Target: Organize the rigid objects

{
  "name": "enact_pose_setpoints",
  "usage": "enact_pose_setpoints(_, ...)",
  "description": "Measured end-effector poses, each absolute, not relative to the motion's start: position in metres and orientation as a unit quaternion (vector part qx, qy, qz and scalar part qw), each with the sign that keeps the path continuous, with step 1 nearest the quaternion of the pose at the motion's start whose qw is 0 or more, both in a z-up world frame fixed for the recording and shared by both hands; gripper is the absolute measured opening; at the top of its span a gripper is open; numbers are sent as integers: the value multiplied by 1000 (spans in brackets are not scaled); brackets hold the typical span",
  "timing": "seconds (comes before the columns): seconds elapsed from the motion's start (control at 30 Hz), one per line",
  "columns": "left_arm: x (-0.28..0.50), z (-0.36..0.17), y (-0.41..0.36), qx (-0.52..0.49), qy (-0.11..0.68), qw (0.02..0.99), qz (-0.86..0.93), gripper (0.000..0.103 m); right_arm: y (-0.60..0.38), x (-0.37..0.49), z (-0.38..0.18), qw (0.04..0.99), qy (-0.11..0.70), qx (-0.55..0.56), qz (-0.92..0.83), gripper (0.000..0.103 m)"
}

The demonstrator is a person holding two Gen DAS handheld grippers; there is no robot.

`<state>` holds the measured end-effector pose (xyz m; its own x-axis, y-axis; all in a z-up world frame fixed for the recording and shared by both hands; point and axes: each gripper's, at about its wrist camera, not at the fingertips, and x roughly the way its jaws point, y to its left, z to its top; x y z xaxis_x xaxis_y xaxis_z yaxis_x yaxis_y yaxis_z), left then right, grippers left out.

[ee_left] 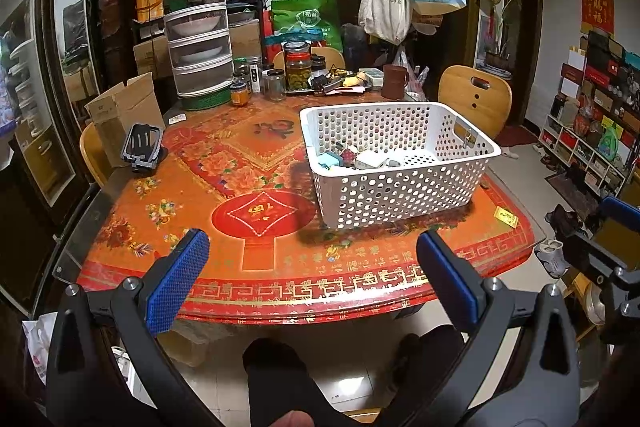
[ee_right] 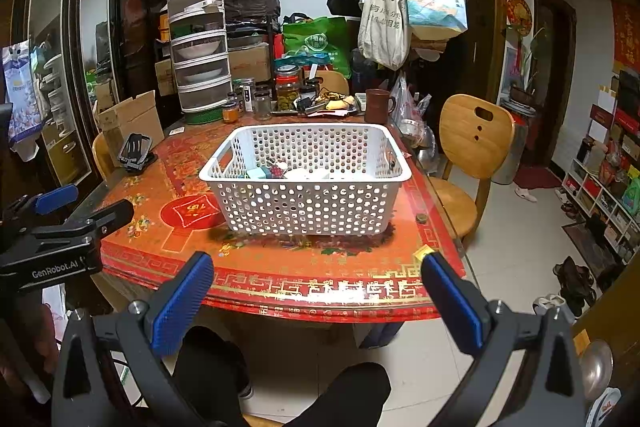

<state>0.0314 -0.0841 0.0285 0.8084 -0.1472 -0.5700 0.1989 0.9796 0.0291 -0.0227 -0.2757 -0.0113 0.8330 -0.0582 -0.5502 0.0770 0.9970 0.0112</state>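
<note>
A white perforated basket stands on the red patterned table and holds several small objects, among them a light blue one and white ones. The basket also shows in the right wrist view. My left gripper is open and empty, held back over the table's near edge. My right gripper is open and empty, also at the near edge, in front of the basket. A small yellow item lies on the table right of the basket, near my right fingertip.
A black stand and an open cardboard box sit at the table's left. Jars, a stacked food cover and a brown mug crowd the far side. Wooden chairs stand to the right.
</note>
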Motion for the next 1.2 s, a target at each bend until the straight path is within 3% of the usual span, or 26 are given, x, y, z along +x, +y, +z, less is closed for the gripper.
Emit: enact_pose_setpoints(1.2,31,26,-87,46,298,949,-91,103,-275,-21,-13,955,294,12,-37,103)
